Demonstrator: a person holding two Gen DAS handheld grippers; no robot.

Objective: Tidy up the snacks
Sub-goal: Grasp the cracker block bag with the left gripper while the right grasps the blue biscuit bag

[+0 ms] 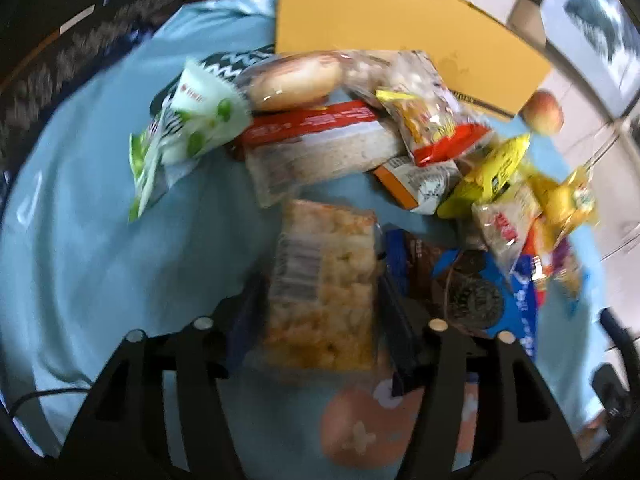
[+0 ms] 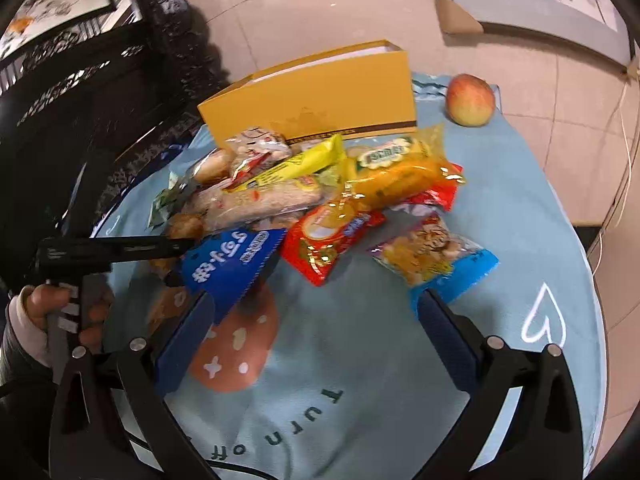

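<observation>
A heap of snack packets (image 2: 304,188) lies on a light blue cloth (image 2: 360,360), in front of a yellow box (image 2: 312,104). In the left wrist view my left gripper (image 1: 320,286) is shut on a clear packet of orange puffed snack (image 1: 324,280), its fingers against both long sides. A blue cookie packet (image 1: 480,296) lies just to its right. My right gripper (image 2: 314,298) stands wide open over bare cloth with nothing between its fingers. A blue packet (image 2: 232,268) overlaps its left fingertip, and a blue-ended clear packet (image 2: 432,256) lies by its right fingertip.
An apple (image 2: 470,100) sits at the far right corner of the cloth, right of the box. A hand (image 2: 60,308) holds the left tool at the left edge. Dark carved furniture (image 2: 80,120) stands behind on the left. Tiled floor (image 2: 560,160) lies beyond.
</observation>
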